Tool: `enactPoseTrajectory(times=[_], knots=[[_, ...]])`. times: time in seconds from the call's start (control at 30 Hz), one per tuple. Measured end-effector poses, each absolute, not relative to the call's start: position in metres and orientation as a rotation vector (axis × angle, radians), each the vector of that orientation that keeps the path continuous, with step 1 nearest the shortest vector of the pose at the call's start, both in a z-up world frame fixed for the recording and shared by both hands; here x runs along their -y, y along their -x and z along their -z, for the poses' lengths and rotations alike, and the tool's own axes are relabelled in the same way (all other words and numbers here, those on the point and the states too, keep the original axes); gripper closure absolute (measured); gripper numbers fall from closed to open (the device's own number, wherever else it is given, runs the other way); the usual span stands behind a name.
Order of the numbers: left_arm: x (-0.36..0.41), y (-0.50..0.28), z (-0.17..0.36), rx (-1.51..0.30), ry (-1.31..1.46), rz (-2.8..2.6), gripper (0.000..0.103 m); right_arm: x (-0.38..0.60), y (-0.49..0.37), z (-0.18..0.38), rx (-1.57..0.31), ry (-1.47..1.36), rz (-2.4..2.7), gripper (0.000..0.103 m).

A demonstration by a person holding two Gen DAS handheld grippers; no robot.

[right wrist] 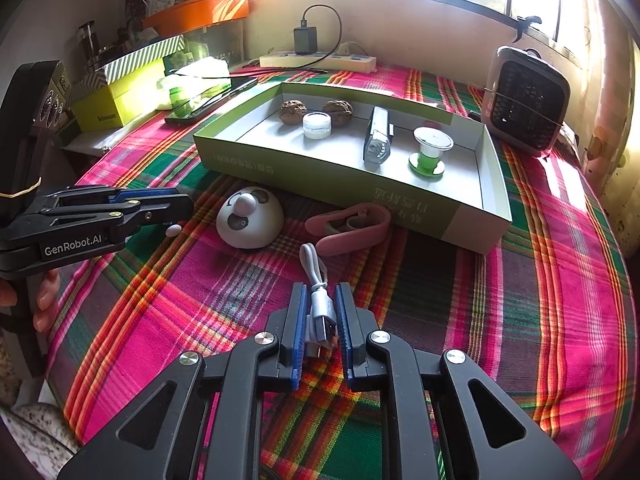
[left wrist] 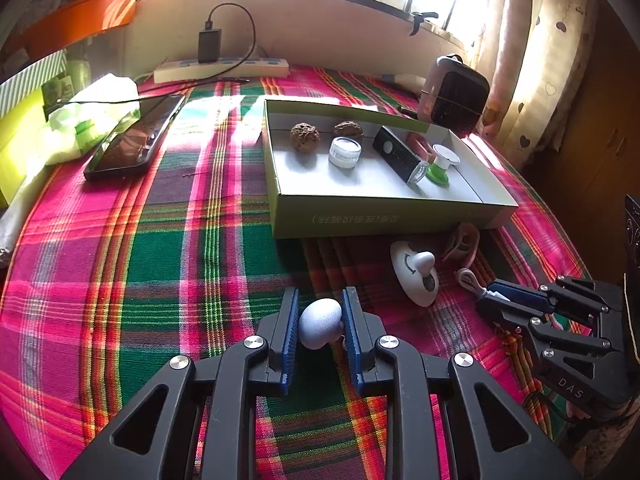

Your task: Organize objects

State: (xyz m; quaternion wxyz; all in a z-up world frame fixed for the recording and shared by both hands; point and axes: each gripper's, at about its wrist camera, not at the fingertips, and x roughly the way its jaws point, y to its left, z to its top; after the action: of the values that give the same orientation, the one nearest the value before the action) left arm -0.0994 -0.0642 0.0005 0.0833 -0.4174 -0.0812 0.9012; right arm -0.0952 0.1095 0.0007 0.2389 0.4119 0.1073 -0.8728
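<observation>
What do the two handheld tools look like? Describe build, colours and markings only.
Both are alike: the left tool and right tool have matte black plastic linkage arms with triangular cut-outs and round silver pivot bolts, and each finger carries a ribbed blue pad. The left tool's side reads "GenRobot.AI" in white, and a yellow rubber band crosses its body. No sleeves show.

In the cardboard tray (right wrist: 472, 216) two walnuts (right wrist: 293, 111) lie at the back, a small jar (right wrist: 317, 125) before them. Before the tray, on the tablecloth (right wrist: 540, 280), lie a dome-shaped gadget (right wrist: 250, 218), a clip (right wrist: 352, 226) and a coiled cable (right wrist: 320, 296).
</observation>
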Motion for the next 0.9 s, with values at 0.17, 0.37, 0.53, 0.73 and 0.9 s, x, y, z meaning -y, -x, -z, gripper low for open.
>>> enactPoseTrajectory(times=[0.17, 0.37, 0.53, 0.73, 0.9], knots=[[0.0641, 0.0992, -0.0009, 0.237, 1.249, -2.693, 0.083, -0.1097, 0.0956, -0.0005, -0.293, -1.128, 2.390, 0.087], [0.0636, 0.0992, -0.0014, 0.234, 1.249, -2.692, 0.084, -0.1118, 0.0965, -0.0016, -0.276, -1.125, 2.392, 0.088], [0.0637, 0.0979, -0.0038, 0.230, 1.241, -2.694, 0.084, -0.1133, 0.0965, -0.0030, -0.264, -1.119, 2.391, 0.091], [0.0658, 0.0963, -0.0060, 0.225, 1.238, -2.698, 0.084, -0.1130, 0.0949, -0.0035, -0.259, -1.116, 2.387, 0.091], [0.0629, 0.0950, -0.0105, 0.215, 1.226, -2.703, 0.084, -0.1140, 0.0932, -0.0073, -0.247, -1.100, 2.390, 0.091]])
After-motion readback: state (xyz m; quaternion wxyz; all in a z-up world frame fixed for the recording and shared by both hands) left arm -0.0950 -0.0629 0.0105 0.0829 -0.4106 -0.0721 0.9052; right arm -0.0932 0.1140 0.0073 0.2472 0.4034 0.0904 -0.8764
